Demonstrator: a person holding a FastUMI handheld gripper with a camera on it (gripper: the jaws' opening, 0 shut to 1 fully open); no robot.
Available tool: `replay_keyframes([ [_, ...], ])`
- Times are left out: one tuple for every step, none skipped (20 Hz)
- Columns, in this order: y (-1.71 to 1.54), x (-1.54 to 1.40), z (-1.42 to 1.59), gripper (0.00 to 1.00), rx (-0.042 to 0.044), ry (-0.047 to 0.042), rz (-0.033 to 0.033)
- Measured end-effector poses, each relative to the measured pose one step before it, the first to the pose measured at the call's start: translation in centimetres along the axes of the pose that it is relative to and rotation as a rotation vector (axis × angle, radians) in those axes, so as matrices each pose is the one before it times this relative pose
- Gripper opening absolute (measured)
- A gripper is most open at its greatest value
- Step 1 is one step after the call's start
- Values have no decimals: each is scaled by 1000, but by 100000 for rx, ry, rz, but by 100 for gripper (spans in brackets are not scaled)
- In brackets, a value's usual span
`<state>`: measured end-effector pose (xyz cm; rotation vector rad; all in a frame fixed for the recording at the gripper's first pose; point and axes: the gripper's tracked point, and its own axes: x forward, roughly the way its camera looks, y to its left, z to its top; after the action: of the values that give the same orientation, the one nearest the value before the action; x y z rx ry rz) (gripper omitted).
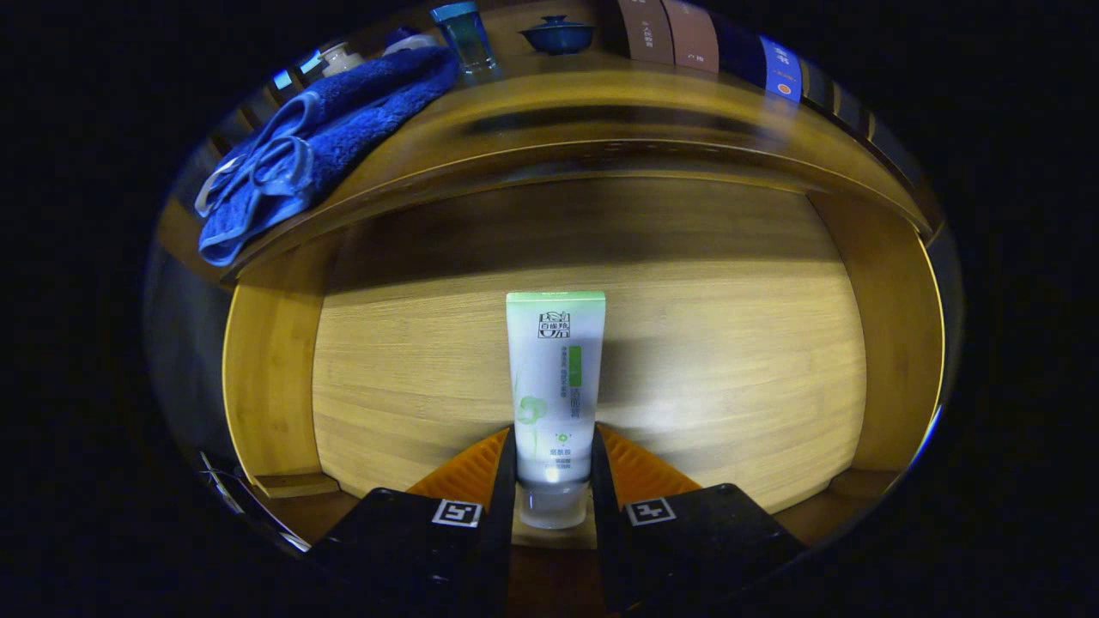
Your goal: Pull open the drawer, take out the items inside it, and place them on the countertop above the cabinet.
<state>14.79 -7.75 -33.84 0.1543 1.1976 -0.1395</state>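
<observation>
My jaws grip the tube point(555, 386) by its cap end, over the open drawer point(730, 343) floor's middle.

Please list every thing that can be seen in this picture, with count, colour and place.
tube: one, white with green end, in the drawer, between the fingers
drawer: one, light wood, open, below the countertop
countertop: one, brown wood, above the drawer
towel: one, blue, on the countertop, hanging over its edge
glass: one, teal, beside the towel
bowl: one, dark blue, lidded, beyond the glass
hand-held gripper: one, fingers closed on the tube's lower part
</observation>
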Motion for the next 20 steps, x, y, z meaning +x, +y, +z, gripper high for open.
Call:
replay_keyframes([
  [150, -667, -6, 46, 351, -2088, 681],
  [15, -742, 54, 46, 302, -2270, 621],
  [183, -712, 21, 46, 141, -1932, 652],
  [333, -952, -26, 46, 170, -2081, 1040],
  [319, -1040, 100, 46, -66, -2348, 771],
  [124, -1145, 383, 46, 18, -3075, 479],
  [194, -1149, 540, 46, -306, -3381, 443],
  [204, -1430, 571, 46, -345, -3419, 210],
  [239, -1227, 831, 46, -421, -3371, 66],
  [82, -1074, 1200, 46, -279, -3699, 332],
  [255, -821, 1280, 46, -75, -3563, 528],
  [437, -133, 2057, 46, -154, -3080, 783],
  [299, -14, 1581, 46, -164, -2762, 863],
  [98, 295, 1633, 46, -368, -2209, 285],
  [-207, 683, 1619, 45, 14, -815, -783],
  [-146, 787, 1444, 46, 607, -713, -78],
  [79, 924, 1356, 46, 508, -190, 362],
  [-87, 926, 1348, 46, 400, -176, 100],
  [-96, 1140, 1041, 46, 337, 608, 11],
  [-11, 958, 699, 46, -343, 1769, 84],
])
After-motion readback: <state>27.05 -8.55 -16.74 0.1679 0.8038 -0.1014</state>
